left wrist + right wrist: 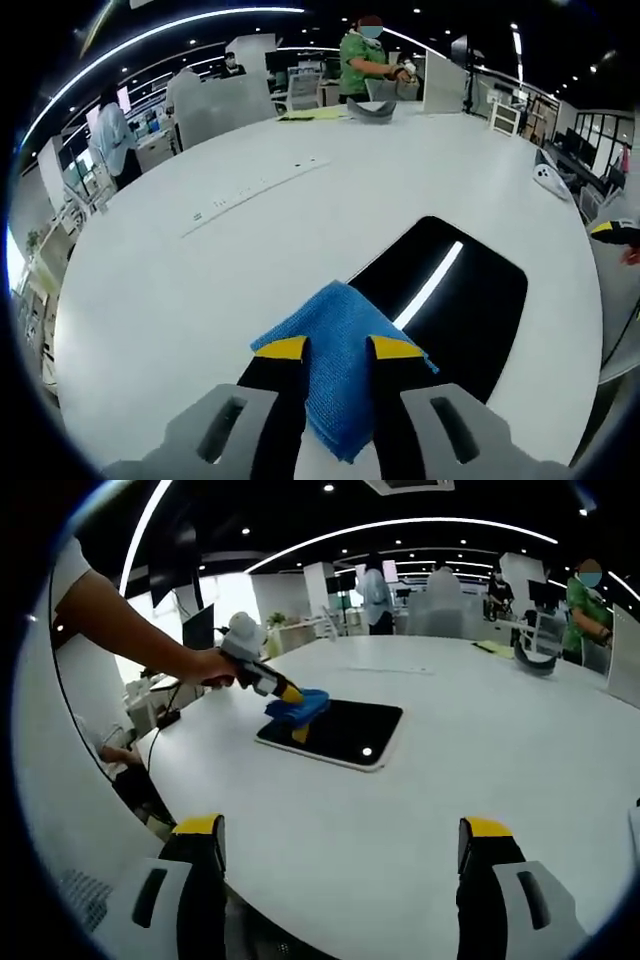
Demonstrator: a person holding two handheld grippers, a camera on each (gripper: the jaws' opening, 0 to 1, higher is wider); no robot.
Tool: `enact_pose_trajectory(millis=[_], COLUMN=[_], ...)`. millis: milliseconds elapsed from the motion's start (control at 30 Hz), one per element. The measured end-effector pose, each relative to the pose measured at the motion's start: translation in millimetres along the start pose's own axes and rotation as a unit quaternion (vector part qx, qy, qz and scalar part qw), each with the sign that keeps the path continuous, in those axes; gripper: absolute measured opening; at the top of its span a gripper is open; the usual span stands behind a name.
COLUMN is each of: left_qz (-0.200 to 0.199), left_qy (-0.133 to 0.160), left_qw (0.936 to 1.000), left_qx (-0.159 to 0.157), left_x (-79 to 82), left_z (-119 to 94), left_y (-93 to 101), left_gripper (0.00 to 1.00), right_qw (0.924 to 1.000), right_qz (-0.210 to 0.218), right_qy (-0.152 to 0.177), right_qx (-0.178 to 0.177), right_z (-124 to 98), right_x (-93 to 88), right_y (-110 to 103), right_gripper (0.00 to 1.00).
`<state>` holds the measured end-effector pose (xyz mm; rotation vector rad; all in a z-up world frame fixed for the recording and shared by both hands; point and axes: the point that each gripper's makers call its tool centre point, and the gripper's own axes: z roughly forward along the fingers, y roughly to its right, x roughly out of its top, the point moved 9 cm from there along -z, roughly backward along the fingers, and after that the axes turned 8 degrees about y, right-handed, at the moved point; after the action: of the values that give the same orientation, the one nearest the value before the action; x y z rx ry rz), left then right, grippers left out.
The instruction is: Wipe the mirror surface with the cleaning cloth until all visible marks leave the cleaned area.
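A blue cleaning cloth (340, 365) is pinched between the yellow-tipped jaws of my left gripper (338, 348), which is shut on it. The cloth rests on the near corner of a dark rectangular mirror (460, 300) lying flat on the white table (200, 300); a ceiling light reflects in it as a bright streak. In the right gripper view the left gripper (297, 708) reaches in from the left in a person's hand, holding the cloth (300, 710) on the left end of the mirror (345, 732). My right gripper (340, 842) stands open, well short of the mirror, with nothing between its jaws.
A grey curved object (372, 110) and yellow paper (315, 114) lie at the table's far side. A white device (550, 180) sits near the right edge. Several people stand beyond the table among desks and chairs. The table's curved edge (215, 820) runs close to my right gripper.
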<state>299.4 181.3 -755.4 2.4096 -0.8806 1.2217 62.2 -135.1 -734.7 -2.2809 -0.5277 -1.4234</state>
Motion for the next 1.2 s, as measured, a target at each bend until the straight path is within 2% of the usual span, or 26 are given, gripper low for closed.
enact_pose_trajectory(millis=[100, 167, 300, 367, 433, 700, 900, 1200], left_qz=[-0.006, 0.028, 0.014, 0.016, 0.001, 0.02, -0.009, -0.005], left_qy=[-0.005, -0.021, -0.033, -0.032, -0.032, -0.031, -0.026, -0.02], left_qw=[1.0, 0.9994, 0.9994, 0.9994, 0.9995, 0.9993, 0.9996, 0.9998], left_qx=[0.001, 0.0, -0.003, 0.0, 0.003, 0.006, -0.002, -0.005], left_x=[-0.4, -4.3, -9.9, -9.5, -8.4, -8.2, -8.7, -6.8], left_z=[0.2, 1.0, 6.4, 7.3, 9.1, 8.9, 11.2, 15.3], left_y=[-1.3, -2.8, 0.9, 2.3, 1.3, -4.0, -5.9, -1.9], left_gripper=[0.11, 0.08, 0.08, 0.09, 0.11, 0.2, 0.2, 0.2], right_qw=[1.0, 1.0, 1.0, 1.0, 1.0, 1.0, 1.0, 1.0], right_qz=[0.0, -0.001, 0.002, 0.001, -0.002, -0.003, -0.005, -0.001], right_qy=[0.0, 0.001, 0.002, 0.002, 0.001, -0.005, -0.006, -0.004], right_qx=[-0.001, -0.003, -0.005, -0.005, -0.004, -0.001, 0.0, -0.002], right_z=[-0.5, -1.2, -2.0, -1.7, -1.2, -0.4, 0.9, -0.8], right_x=[-0.4, -0.7, -0.6, -0.1, 0.3, -2.1, -0.6, -1.1], right_y=[-0.1, -0.1, -0.1, -0.3, -0.9, -2.1, -1.6, -1.5], right_gripper=[0.97, 0.97, 0.97, 0.97, 0.97, 0.97, 0.97, 0.96])
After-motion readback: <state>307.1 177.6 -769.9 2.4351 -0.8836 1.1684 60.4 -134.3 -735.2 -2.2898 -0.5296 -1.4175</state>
